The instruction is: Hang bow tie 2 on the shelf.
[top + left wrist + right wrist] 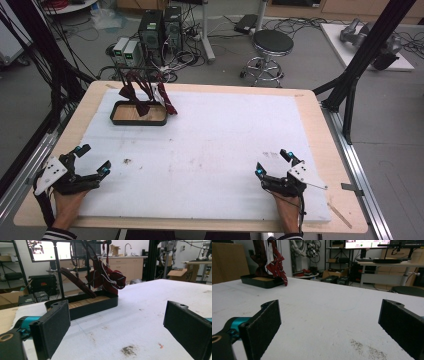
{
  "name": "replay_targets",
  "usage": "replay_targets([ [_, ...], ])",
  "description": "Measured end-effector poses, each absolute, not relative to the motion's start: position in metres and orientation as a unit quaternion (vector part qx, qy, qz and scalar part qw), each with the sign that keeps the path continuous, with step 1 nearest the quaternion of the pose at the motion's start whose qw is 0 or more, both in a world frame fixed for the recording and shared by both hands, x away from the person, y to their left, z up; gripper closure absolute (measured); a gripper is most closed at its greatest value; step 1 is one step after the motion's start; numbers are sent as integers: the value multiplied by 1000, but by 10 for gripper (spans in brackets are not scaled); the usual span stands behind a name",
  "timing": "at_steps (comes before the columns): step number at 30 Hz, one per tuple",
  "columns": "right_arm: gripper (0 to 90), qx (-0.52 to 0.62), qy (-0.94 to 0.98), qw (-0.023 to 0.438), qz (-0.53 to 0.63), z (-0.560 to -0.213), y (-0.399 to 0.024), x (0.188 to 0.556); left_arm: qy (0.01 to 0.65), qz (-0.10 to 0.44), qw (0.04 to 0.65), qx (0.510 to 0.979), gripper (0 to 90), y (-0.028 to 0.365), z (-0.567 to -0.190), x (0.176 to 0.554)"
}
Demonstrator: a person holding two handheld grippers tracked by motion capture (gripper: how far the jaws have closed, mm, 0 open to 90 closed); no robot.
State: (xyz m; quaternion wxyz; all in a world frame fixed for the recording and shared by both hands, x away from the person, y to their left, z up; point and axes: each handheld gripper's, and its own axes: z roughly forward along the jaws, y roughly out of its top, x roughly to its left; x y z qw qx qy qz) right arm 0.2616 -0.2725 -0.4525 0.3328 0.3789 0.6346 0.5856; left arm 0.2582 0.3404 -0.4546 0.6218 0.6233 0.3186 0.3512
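Two tongs rest low in the frame, left tongs (92, 161) and right tongs (272, 162), both wide apart and holding nothing. I see dark red ties (145, 95) hanging over a black tray (138, 121) at the upper left of the tabletop (210, 145). I think I should reach slowly and pinch one tie only.

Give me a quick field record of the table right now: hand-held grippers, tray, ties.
left hand-held gripper: open, near left edge of white mat, holding nothing
right hand-held gripper: open, near right front of mat, holding nothing
tray: black, wooden floor, far left of mat
ties: dark red striped, hanging on a rack over the tray, one end draped past its right rim
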Motion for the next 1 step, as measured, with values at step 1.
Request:
replay_targets([
  [1,36,377,634,337,585,-453,-273,262,321,350,623,622,75,341,-455,258],
])
